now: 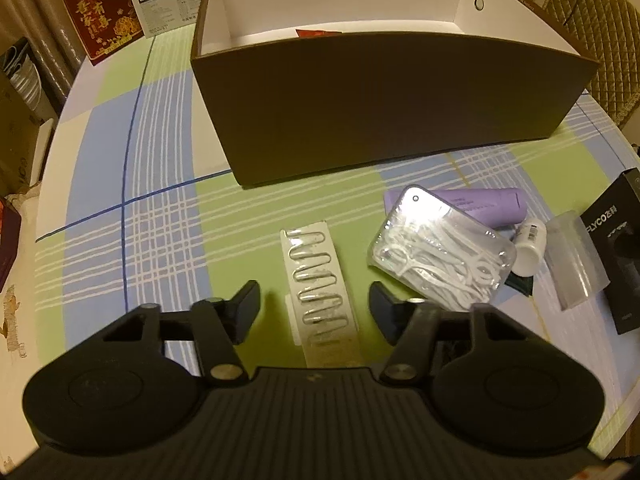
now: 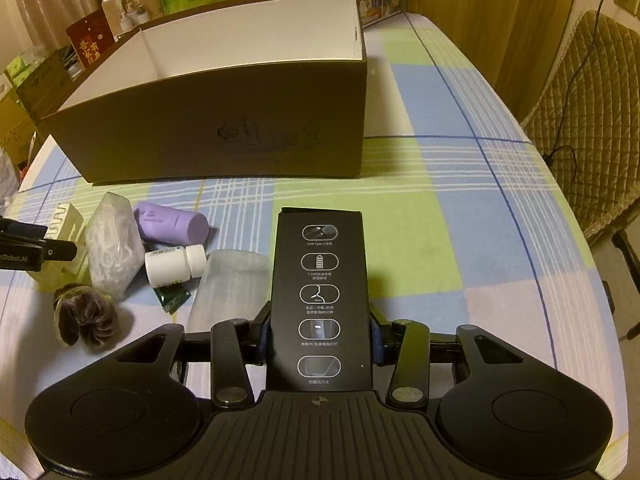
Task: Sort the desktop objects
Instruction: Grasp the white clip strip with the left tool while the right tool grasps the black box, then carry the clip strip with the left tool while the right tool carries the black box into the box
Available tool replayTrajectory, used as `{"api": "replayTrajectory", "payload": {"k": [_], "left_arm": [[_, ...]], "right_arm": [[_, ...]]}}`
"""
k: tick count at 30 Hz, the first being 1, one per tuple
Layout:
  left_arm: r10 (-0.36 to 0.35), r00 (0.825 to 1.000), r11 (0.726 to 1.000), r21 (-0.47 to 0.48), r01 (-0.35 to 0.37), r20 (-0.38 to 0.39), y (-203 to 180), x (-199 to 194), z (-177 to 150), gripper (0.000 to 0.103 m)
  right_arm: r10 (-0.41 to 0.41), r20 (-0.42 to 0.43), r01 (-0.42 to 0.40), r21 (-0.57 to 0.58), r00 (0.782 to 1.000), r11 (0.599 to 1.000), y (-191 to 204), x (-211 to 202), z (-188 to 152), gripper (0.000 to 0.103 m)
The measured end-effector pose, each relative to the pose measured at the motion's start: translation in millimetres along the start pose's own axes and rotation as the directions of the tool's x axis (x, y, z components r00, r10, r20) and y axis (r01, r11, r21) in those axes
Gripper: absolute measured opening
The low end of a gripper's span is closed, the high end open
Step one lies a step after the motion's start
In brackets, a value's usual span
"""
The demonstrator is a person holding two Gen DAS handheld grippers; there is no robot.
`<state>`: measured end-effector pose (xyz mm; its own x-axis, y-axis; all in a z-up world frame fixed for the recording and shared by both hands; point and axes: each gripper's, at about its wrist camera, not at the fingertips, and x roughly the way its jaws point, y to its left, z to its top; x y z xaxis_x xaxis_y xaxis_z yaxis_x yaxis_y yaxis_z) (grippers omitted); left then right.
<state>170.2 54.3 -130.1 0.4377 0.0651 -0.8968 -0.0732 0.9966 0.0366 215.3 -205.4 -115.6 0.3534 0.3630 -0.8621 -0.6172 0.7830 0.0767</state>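
Right gripper (image 2: pixel 320 334): clamped on the black carton (image 2: pixel 320 296), lower centre. Left gripper (image 1: pixel 314 306): jaws apart, astride the clear strip pack (image 1: pixel 320 284), not touching. I'd centre, squeeze evenly, lift clear, then reach the open box (image 1: pixel 384 116) above.

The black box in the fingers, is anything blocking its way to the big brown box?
Nothing visible does. The black box faces bare tablecloth up to the big brown box; only that box's near wall must be cleared.
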Motion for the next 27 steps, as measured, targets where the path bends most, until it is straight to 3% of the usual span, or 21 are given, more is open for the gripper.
{"api": "replayTrajectory", "payload": {"k": [4, 17, 27], "left_arm": [[-0.014, 1.000, 1.000, -0.001, 0.014, -0.017, 2, 6, 1, 0.024], [0.008, 0.998, 1.000, 0.019, -0.009, 0.055, 14, -32, 3, 0.024], [-0.027, 0.986, 0.998, 0.065, 0.016, 0.163, 20, -81, 42, 0.024]], "right_arm": [[0.007, 0.000, -0.007, 0.003, 1.000, 1.000, -2, 0, -1, 0.041], [0.050, 0.035, -0.051, 0.014, 0.998, 0.999, -13, -19, 10, 0.041], [0.154, 0.119, -0.152, -0.028, 0.981, 0.988, -19, -58, 68, 0.041]]}}
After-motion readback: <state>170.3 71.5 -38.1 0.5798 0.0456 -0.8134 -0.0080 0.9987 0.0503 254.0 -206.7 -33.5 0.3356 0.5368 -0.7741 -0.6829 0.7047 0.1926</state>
